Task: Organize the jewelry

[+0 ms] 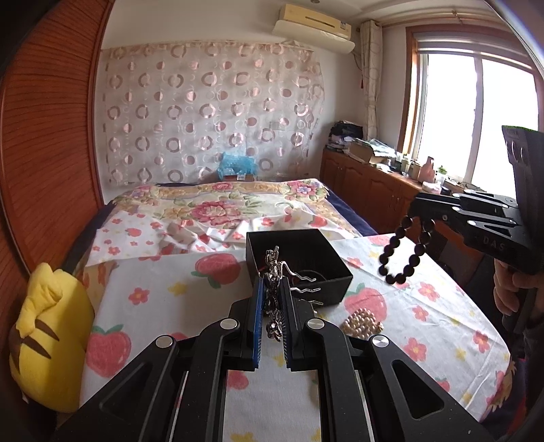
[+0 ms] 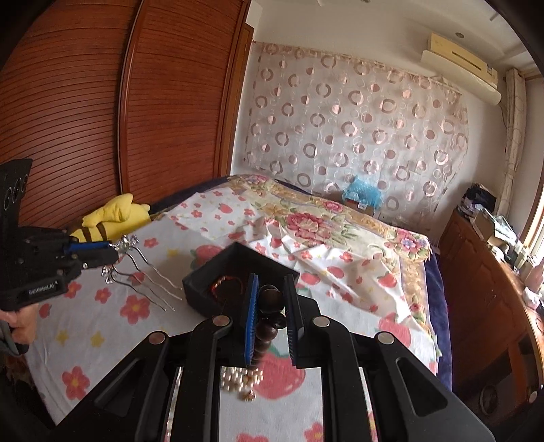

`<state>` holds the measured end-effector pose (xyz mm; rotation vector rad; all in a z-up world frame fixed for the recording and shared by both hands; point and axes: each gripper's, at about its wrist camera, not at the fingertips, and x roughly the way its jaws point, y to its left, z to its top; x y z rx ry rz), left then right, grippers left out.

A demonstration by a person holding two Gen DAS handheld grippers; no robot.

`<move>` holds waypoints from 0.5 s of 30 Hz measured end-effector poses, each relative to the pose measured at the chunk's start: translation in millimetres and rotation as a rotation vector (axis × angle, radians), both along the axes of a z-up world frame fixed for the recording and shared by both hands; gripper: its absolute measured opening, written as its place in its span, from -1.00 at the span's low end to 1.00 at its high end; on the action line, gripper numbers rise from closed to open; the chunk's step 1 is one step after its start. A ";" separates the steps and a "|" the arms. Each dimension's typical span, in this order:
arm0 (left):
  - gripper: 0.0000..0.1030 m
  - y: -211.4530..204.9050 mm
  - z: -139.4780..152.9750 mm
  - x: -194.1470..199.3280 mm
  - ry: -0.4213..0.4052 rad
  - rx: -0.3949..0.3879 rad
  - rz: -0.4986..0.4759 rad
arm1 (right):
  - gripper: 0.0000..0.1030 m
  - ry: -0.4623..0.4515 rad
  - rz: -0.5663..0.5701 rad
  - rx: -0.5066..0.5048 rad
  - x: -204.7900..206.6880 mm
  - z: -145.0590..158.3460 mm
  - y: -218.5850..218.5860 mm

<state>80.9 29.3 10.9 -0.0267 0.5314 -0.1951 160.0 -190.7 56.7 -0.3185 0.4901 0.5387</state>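
Both claws clench jewelry above the black box (image 1: pixel 299 258): left claw (image 1: pixel 272 299) a silver hairpin (image 1: pixel 273 272), right claw (image 2: pixel 270 306) a dark bead bracelet (image 2: pixel 270 316)

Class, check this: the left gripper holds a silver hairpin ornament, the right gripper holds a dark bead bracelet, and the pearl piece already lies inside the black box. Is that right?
Not quite. The pearl piece lies on the strawberry-print cloth, outside the black box, as the left wrist view shows. The left gripper does hold the silver hairpin ornament, and the right gripper the dark bead bracelet.

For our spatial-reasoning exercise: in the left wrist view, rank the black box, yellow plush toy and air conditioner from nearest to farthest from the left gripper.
From the left gripper:
1. Black box, just ahead.
2. Yellow plush toy, bed's left edge.
3. Air conditioner, high on the far wall.
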 end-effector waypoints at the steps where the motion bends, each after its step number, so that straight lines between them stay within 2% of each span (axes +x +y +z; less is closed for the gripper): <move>1: -0.84 -0.9 1.2 4.0 0.000 0.001 -0.002 | -0.68 -0.002 0.004 0.004 4.7 0.8 3.0; 11: -0.84 -5.0 8.3 49.9 0.007 0.003 -0.019 | -0.67 -0.015 0.050 0.008 44.7 1.5 30.5; 15: -0.84 -6.7 4.0 69.8 0.031 0.002 -0.024 | -0.67 0.007 0.056 0.017 60.6 -6.7 35.4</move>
